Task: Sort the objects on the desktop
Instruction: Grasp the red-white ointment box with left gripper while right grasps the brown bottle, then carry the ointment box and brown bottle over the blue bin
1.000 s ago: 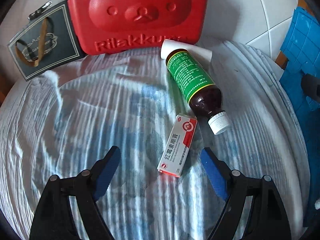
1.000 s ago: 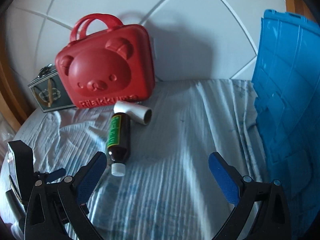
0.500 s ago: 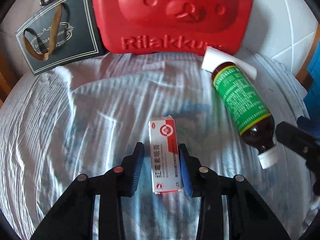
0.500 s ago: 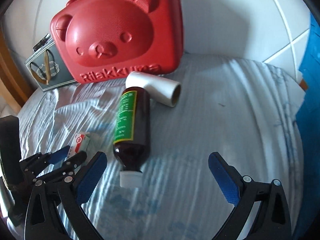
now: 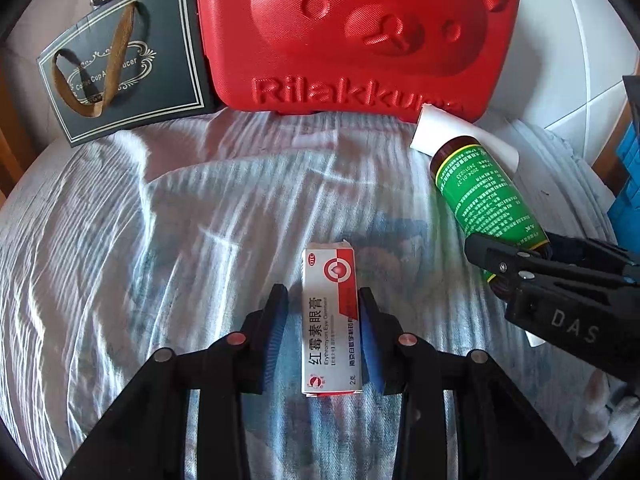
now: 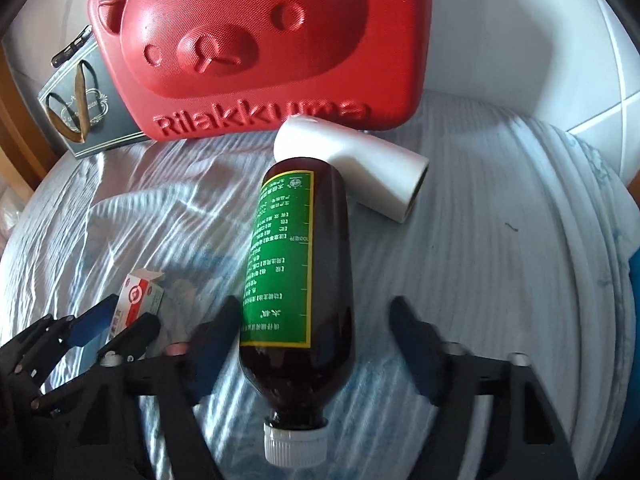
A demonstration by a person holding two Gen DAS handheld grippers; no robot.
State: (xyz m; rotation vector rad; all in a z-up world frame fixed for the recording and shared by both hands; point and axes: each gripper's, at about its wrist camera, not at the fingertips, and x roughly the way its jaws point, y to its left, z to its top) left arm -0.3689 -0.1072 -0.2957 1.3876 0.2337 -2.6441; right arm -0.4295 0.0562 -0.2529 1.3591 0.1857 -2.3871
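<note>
A small red-and-white ointment box [image 5: 331,320] lies on the striped cloth between the fingers of my left gripper [image 5: 323,328], which is shut on it; the box also shows in the right wrist view [image 6: 138,296]. A brown medicine bottle with a green label and white cap [image 6: 298,292] lies on its side between the fingers of my right gripper [image 6: 316,344], which is open, with a gap on the right side. In the left wrist view the bottle [image 5: 486,196] lies at the right, partly hidden by the right gripper.
A red Rilakkuma bear case [image 5: 352,36] stands at the back against the white tiled wall. A dark gift bag [image 5: 120,76] stands to its left. A white pipe elbow [image 6: 360,164] lies behind the bottle. A blue crate edge [image 5: 626,184] is at the far right.
My left gripper closed around the ointment box and now grips it. My right gripper moved forward and down until its open fingers straddle the bottle.
</note>
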